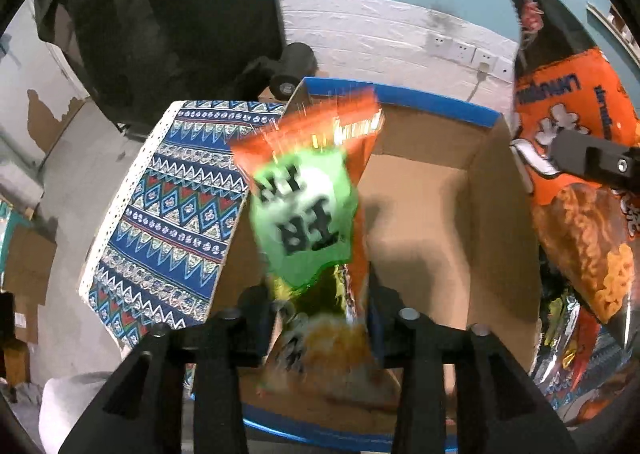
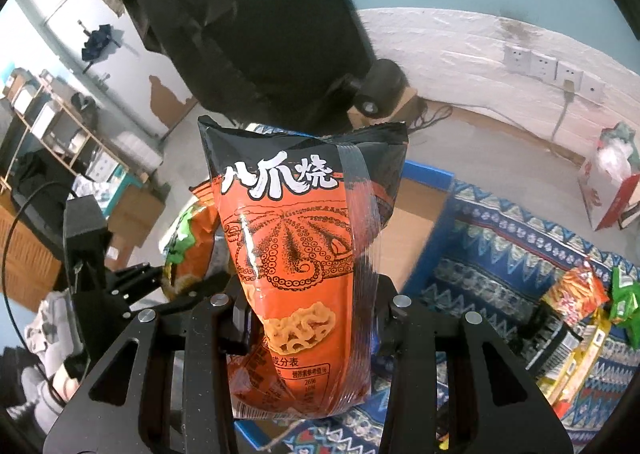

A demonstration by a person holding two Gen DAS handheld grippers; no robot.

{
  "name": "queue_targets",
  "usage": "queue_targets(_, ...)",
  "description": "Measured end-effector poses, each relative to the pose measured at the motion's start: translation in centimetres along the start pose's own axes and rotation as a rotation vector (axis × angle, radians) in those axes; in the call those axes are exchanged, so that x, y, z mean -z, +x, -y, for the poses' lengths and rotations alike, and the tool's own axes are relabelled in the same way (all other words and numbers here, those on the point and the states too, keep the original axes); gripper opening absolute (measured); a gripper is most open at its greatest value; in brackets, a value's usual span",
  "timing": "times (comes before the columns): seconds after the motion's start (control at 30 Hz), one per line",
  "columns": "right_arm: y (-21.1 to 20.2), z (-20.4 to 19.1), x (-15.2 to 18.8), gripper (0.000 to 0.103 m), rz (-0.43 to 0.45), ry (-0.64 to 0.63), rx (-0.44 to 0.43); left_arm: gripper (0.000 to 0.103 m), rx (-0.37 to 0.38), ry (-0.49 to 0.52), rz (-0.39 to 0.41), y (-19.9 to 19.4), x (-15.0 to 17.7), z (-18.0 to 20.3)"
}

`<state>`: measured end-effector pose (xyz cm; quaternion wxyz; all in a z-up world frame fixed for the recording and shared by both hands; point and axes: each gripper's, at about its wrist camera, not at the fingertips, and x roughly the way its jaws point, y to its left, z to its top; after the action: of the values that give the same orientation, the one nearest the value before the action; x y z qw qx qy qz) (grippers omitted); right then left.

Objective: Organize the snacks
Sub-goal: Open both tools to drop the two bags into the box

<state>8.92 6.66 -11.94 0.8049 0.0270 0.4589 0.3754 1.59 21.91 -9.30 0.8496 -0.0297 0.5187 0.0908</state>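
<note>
Right now each hand-held gripper is clamped on a bag of snacks. The left hand-held gripper pinches the lower part of a green-and-orange snack bag, which stands up ahead of its fingers and hangs over the open cardboard box with the blue rim. The box floor directly ahead of this gripper looks bare. The bag is blurred, so its print cannot be read surely.

The right hand-held gripper is closed on an orange-and-black octopus snack bag, gripped low on the body, with the sealed top edge pointing away from the fingers. The box sits beyond and slightly right of this gripper; the patterned blue cloth on the table spreads to its right, with more snack packets lying on it farther right.

Both bags are likely light, puffed with air, and slick-skinned, so they give under the fingers and could slide or twist. The contents are probably brittle; a hard squeeze on the belly would crush them. The flat crimped seal at either end seems the safer hold, since it is stiff and holds no chips.
</note>
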Motion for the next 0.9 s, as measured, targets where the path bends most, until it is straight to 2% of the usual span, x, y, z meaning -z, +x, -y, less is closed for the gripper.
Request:
queue_targets(0.13, 1.3, -0.7, -0.3, 0.039, -0.024, -0.011, -0.002, 0.063, -0.028, 0.005, 0.019, -0.4, 0.0, -0.5)
queue_targets(0.17, 1.6, -0.8, -0.3, 0.039, -0.026, -0.013, 0.000, 0.064, -0.036, 0.006, 0.022, -0.4, 0.1, -0.6)
queue_targets(0.33, 2.9, -1.4, -0.4, 0.040, -0.060, -0.026, 0.004, 0.065, -0.054, -0.006, 0.014, -0.4, 0.3, -1.2)
queue_targets(0.57, 3.6, -1.8, -0.2, 0.046, -0.086, -0.037, 0.019, 0.065, -0.051, -0.014, 0.026, -1.0, 0.1, -1.3)
queue_targets(0.7, 2.6, -1.4, -0.2, 0.057, -0.061, -0.026, 0.026, 0.065, -0.043, 0.003, 0.036, -1.4, 0.1, -0.6)
queue_targets(0.9, -0.5, -0.1, 0.6, 0.067, -0.022, -0.005, 0.046, 0.065, -0.007, 0.049, 0.045, -2.1, 0.1, 1.6)
